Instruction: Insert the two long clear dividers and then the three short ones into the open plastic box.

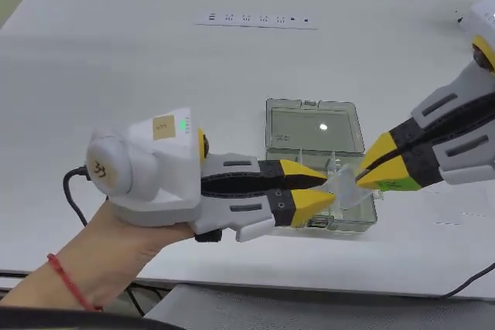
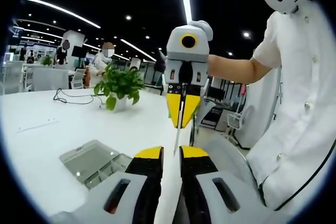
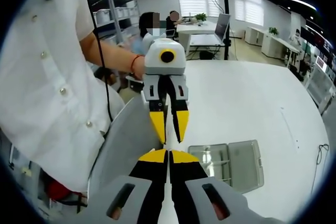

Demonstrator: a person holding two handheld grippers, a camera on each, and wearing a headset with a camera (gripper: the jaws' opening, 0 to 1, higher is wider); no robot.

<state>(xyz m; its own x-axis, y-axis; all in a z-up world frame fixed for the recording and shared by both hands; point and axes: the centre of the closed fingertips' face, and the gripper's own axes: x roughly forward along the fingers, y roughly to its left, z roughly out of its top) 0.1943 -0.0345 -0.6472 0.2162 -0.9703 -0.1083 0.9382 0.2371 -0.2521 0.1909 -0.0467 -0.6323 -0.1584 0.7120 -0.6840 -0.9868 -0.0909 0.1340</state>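
The right gripper (image 1: 360, 177) holds its jaws clamped on a clear divider (image 1: 346, 188) above the open plastic box (image 1: 357, 222). The jaws of the left gripper (image 1: 328, 185) stand a little apart at the divider's other end.

The left hand-held gripper (image 1: 331, 187) and the right hand-held gripper (image 1: 358, 176) are finished in pale grey and black, with yellow jaw tips. The divider (image 1: 344, 189) is made of clear, colourless plastic. The box (image 1: 302, 125) is seen as clear with a faint grey-green tint. The bench (image 1: 116, 52) is coloured plain white. A red cord (image 1: 68, 280) is worn at the wrist. A black cable (image 1: 73, 199) is seen beside it.
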